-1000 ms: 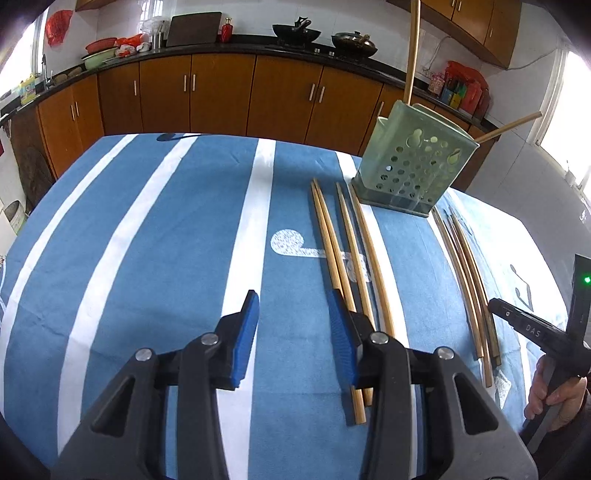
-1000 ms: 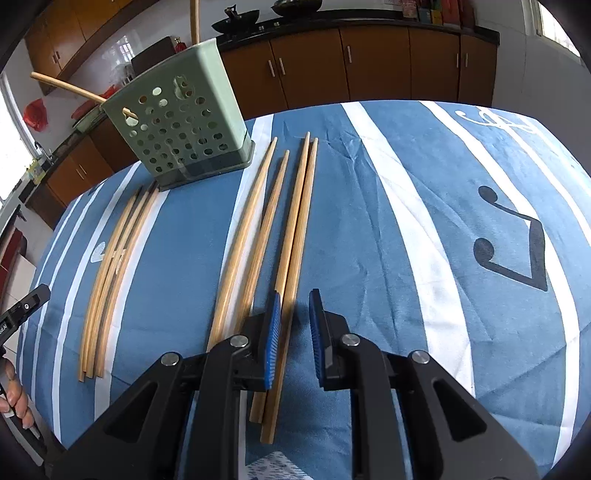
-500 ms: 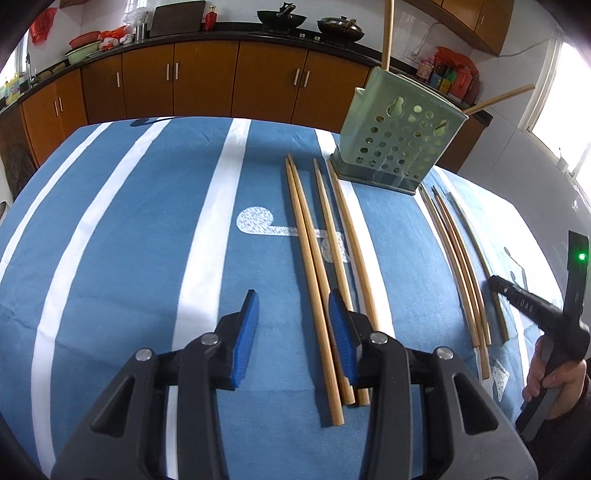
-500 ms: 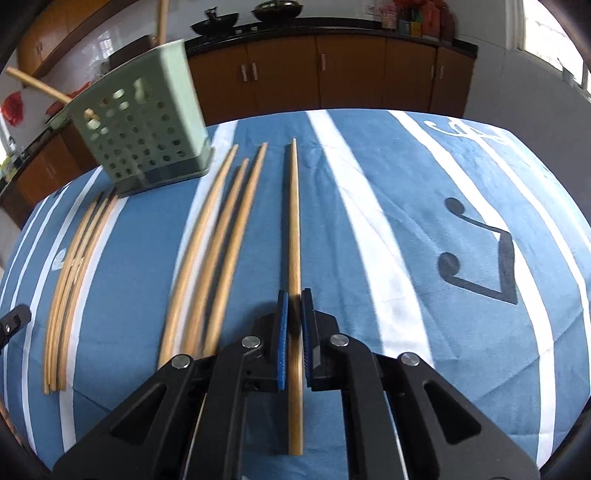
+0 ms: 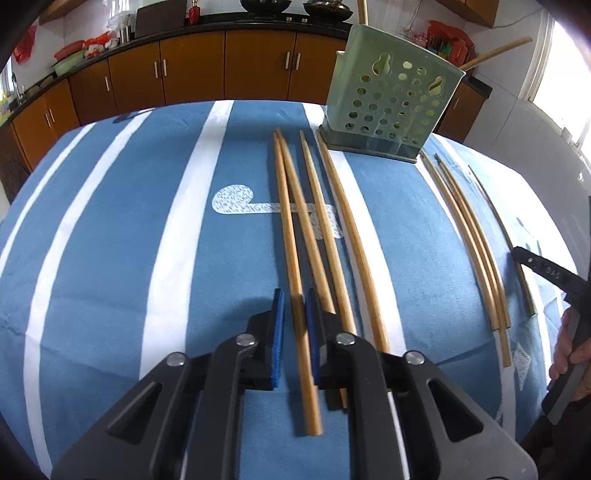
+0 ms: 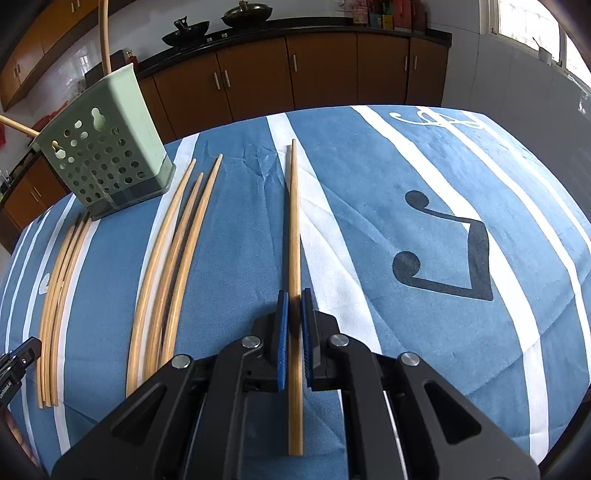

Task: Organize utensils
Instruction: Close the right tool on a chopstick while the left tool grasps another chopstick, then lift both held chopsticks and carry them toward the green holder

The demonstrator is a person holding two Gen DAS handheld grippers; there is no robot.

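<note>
1. Chopsticks (image 5: pixel 325 236) lie in a row on the blue striped cloth (image 5: pixel 110 258), before the green holder (image 5: pixel 391 107).
2. Left gripper (image 5: pixel 293 306) clamps the leftmost stick (image 5: pixel 286 229).
3. Right gripper (image 6: pixel 292 308) pinches a single chopstick (image 6: pixel 293 221), apart from three others (image 6: pixel 177 251).

Smooth wooden chopsticks (image 6: pixel 294 236), matt cloth (image 6: pixel 369 192), perforated plastic basket (image 6: pixel 107 162)

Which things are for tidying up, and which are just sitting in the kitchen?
For the job:
- chopsticks on the cloth
- green utensil holder
- chopstick in the right tongs
- left tongs

Just lying about:
- woks
- red bowl
</note>
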